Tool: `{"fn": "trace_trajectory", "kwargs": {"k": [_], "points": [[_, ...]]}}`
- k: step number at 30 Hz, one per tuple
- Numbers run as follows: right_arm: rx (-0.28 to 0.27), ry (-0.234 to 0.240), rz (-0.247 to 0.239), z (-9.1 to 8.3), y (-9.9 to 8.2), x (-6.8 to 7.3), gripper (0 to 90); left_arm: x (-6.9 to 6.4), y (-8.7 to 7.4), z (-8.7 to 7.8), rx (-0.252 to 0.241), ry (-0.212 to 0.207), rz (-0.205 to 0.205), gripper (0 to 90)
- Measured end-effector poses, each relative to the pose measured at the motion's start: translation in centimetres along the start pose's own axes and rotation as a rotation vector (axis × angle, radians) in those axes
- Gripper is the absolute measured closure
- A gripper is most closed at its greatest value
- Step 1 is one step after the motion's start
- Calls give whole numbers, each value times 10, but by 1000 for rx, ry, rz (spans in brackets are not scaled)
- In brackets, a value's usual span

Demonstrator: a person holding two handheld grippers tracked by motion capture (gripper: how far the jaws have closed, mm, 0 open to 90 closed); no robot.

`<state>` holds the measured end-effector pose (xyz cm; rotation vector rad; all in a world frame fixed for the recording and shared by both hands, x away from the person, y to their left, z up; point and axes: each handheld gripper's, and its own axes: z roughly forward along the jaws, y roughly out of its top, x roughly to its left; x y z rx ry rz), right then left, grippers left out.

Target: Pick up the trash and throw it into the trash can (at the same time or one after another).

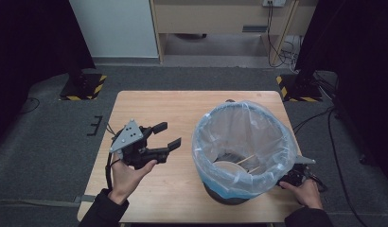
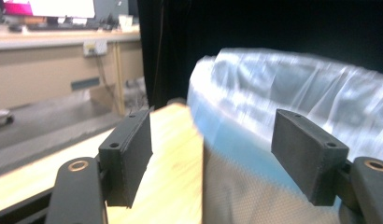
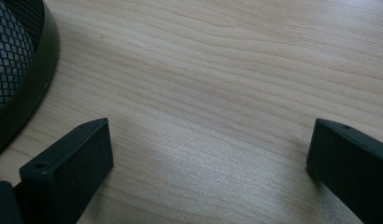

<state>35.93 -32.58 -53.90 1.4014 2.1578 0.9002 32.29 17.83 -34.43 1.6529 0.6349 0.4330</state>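
A black mesh waste bin [image 1: 216, 191] lined with a clear plastic bag [image 1: 200, 137] stands on the right half of the wooden table [image 1: 154, 106]. Inside lie a pale round container [image 1: 225, 167] and thin wooden sticks [image 1: 245, 160]. A person's left hand holds my left gripper [image 1: 169, 135] above the table, left of the bin, pointing toward it; its jaws stand open and empty. In the left gripper view, my left gripper [image 2: 210, 158] faces the bag [image 2: 297, 88]. My right gripper [image 1: 296, 177] rests low behind the bin's right side. My right gripper [image 3: 208, 158] is open over bare wood, beside the bin's base [image 3: 21, 70].
The table's near right corner lies close to the right hand [image 1: 305, 191]. Bare wood spreads across the table's back and left. Grey carpet [image 1: 50, 142] surrounds the table, with stand bases marked in yellow and black [image 1: 83, 85] at the far corners.
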Motion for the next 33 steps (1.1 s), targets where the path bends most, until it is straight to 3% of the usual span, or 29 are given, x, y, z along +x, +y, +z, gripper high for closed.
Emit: {"fn": "trace_trajectory", "kwargs": {"k": [5,11,14,20,23,26,33], "points": [[3,0,0,0,0,0,6,8,-29,2,102,28,-26,272],[3,1,-4,0,0,0,6,25,-79,6,279,91,-57,257],[0,0,-4,0,0,0,6,38,-109,1,390,140,-72,245],[0,1,-6,0,0,0,6,64,-146,-12,550,227,-190,223],[0,2,-5,0,0,1,6,71,-153,-14,591,269,-199,212],[0,2,-4,0,0,1,6,74,-156,-14,601,285,-205,184],[0,2,-5,0,0,1,6,85,-165,-17,706,323,-215,169]]}}
